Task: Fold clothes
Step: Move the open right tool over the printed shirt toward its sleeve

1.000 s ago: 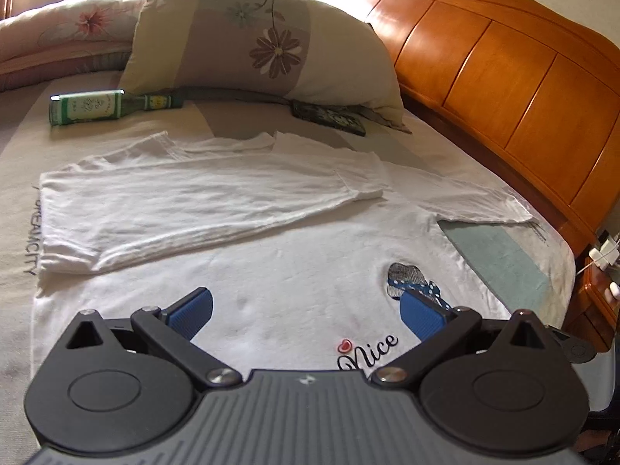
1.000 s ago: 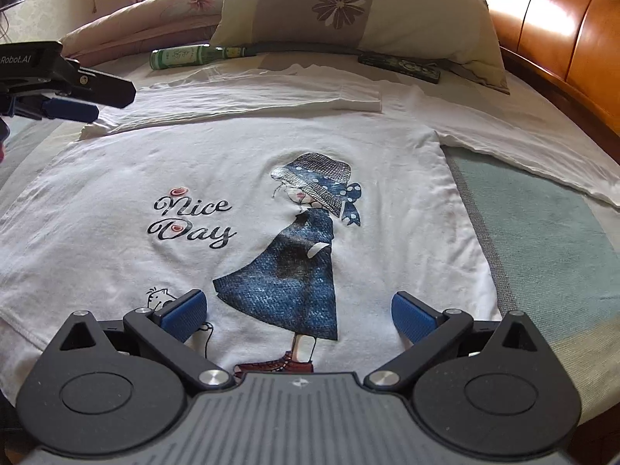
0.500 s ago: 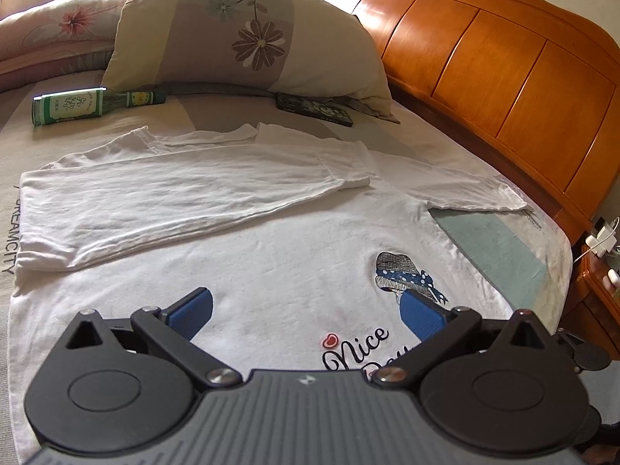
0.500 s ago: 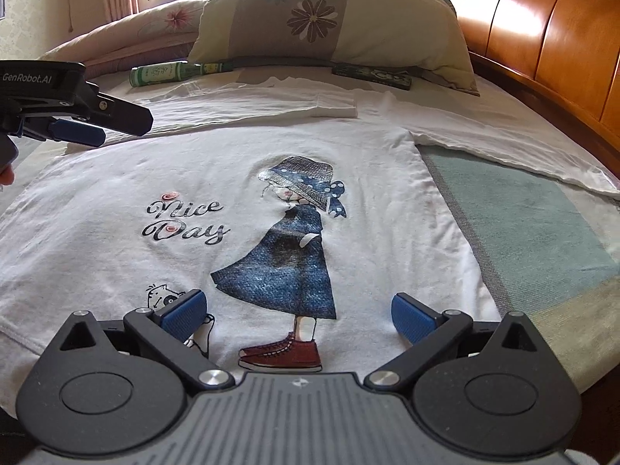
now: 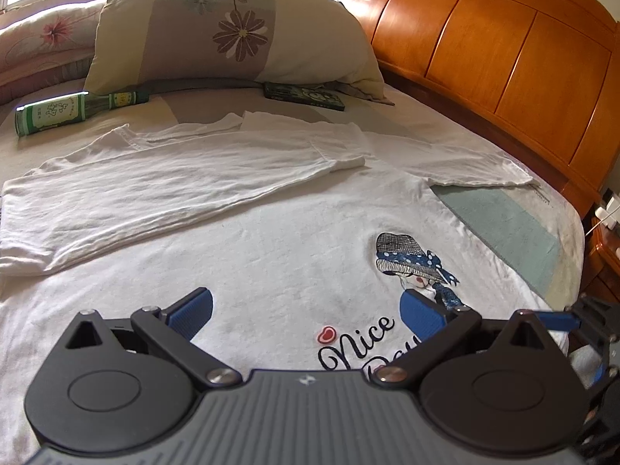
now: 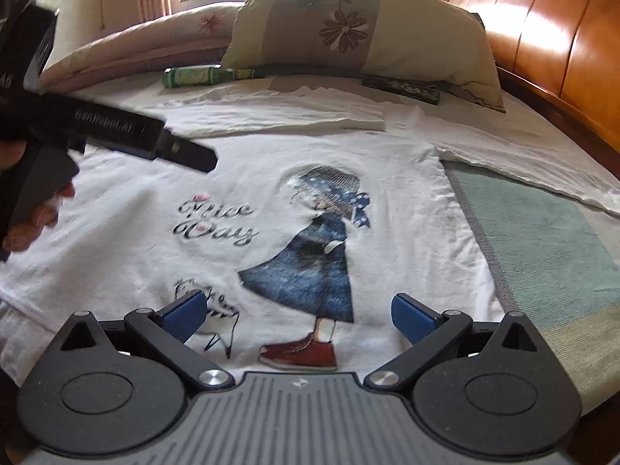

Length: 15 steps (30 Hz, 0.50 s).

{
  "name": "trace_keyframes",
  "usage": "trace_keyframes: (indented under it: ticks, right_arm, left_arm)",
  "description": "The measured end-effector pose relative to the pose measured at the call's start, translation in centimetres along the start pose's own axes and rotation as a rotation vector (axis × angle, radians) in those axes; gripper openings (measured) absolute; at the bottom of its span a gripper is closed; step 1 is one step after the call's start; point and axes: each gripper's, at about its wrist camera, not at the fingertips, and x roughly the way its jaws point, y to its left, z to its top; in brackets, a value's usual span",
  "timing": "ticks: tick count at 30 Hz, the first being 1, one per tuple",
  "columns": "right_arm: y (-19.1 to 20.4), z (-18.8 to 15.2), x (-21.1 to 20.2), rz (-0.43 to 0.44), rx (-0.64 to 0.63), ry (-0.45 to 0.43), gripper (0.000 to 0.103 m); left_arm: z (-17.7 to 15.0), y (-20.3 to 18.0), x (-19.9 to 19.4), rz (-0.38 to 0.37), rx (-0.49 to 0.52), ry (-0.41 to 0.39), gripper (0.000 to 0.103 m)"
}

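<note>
Behind the bed (image 6: 542,240) stands a wooden headboard (image 5: 503,58). Both the left gripper (image 5: 306,312) and right gripper (image 6: 296,314) hover jaws apart, empty, over the shirt (image 6: 387,232); its hem is hidden below them.

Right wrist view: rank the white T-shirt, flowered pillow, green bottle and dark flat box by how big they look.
1. White T-shirt, largest, though nearest the camera.
2. Flowered pillow.
3 and 4. Green bottle and dark flat box look about alike in this view, so I won't rank them.
</note>
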Motion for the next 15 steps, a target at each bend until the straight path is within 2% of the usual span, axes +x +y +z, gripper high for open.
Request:
trace_keyframes:
  ticks: [4, 8, 12, 15]
  right_arm:
    - [-4.2, 2.7, 0.1, -0.010, 0.101, -0.044, 0.103]
    - [-8.5, 6.7, 1.3, -0.067, 0.116, -0.101, 0.103]
    - [-13.6, 10.9, 4.3, -0.184, 0.119, -0.105, 0.103]
    - [-18.8, 12.9, 7.9, -0.291, 0.157, -0.064, 0.103]
  left_arm:
    - [-0.1, -0.3, 0.3, -0.010, 0.025, -0.011, 0.102]
    - [-0.1, 0.2, 0.9, 0.004, 0.013, 0.006, 0.102]
    - [-0.2, 0.7, 1.6, 0.018, 0.000, 0.024, 0.102]
    - [-0.2, 1.1, 2.0, 0.028, -0.010, 0.037, 0.102]
